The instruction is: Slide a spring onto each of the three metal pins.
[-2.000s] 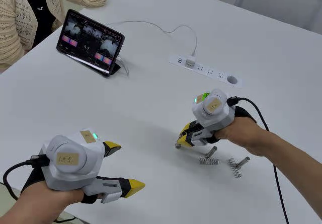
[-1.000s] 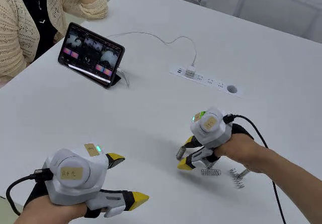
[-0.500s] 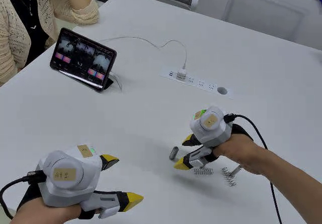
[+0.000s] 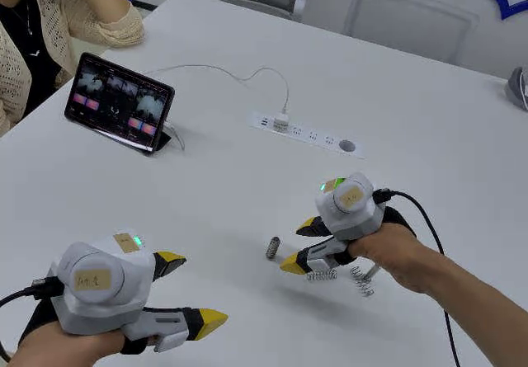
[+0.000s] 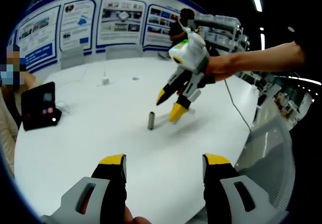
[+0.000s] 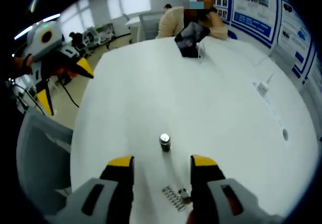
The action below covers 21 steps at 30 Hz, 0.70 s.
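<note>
Right tool [image 4: 297, 243] jaws apart, holding nothing, tips low over the white surface [image 4: 247, 194] toward its near edge. Short grey metal pin [image 4: 272, 247] stands upright just ahead of those tips, not touching them. In the right gripper view the pin [image 6: 164, 142] sits in line with the gap of the right tool [image 6: 161, 161]. It looks ribbed in the head view, can't tell if a spring is on it. Loose steel coil spring [image 4: 322, 275] lies flat just under the right tool. Second coil spring [image 4: 360, 281] lies beside the right hand [image 4: 396, 247] with another metal pin [image 4: 371, 271] against it, can't tell if threaded. Left tool [image 4: 191, 289] is near the near left corner, well apart from the parts, jaws wide apart and empty. The left gripper view shows its own tips [image 5: 165, 161] spread, with the pin [image 5: 151, 120] and right tool [image 5: 173, 100] ahead. Black tablet [image 4: 120, 101] is propped near the left edge. White power strip [image 4: 305, 132] lies mid-surface toward the far edge.
</note>
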Available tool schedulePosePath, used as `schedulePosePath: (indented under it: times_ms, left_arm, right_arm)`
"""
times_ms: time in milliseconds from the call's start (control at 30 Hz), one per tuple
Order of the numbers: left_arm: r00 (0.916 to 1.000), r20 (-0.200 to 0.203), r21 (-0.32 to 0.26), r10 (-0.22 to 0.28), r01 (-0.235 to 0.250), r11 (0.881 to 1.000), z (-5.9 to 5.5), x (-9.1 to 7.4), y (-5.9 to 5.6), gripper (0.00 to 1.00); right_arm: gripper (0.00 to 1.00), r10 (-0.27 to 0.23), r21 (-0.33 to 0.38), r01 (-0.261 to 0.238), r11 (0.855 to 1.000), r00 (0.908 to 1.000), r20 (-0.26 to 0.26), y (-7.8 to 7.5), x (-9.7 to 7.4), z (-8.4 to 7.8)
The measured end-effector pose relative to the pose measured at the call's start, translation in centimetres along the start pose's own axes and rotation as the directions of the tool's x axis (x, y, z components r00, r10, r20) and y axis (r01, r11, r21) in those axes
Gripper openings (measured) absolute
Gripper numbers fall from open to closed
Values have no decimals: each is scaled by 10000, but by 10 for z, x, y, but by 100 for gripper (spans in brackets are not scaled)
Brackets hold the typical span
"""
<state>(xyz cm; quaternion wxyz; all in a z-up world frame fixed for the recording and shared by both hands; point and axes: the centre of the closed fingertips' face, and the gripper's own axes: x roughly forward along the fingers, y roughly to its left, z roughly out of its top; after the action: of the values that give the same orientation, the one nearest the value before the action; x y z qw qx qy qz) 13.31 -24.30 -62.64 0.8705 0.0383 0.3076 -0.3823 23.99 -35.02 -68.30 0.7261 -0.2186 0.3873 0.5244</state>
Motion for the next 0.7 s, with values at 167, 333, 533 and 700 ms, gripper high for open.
schedulePosePath:
  times_ms: [167, 333, 533, 700]
  left_arm:
    - [10000, 28, 74, -32, 31, 10000, 4, 0, -1, 62]
    - [10000, 23, 175, -64, 63, 9998, 8, 2, -1, 62]
    - [9998, 18, 231, -176, 176, 9996, 11, 6, -4, 63]
    - [9996, -43, 327, -295, 296, 9990, 13, 10, -8, 63]
  right_arm:
    - [46, -240, 897, 165, 9958, 9962, 833, -3, -9, 5]
    - [47, -539, 1439, 333, 9890, 9884, 1417, -8, -20, 9]
    - [48, -812, 1793, 472, 9827, 9789, 1874, -9, -33, 11]
    - [49, -1027, 2049, 625, 9768, 9760, 1919, -10, -40, 3]
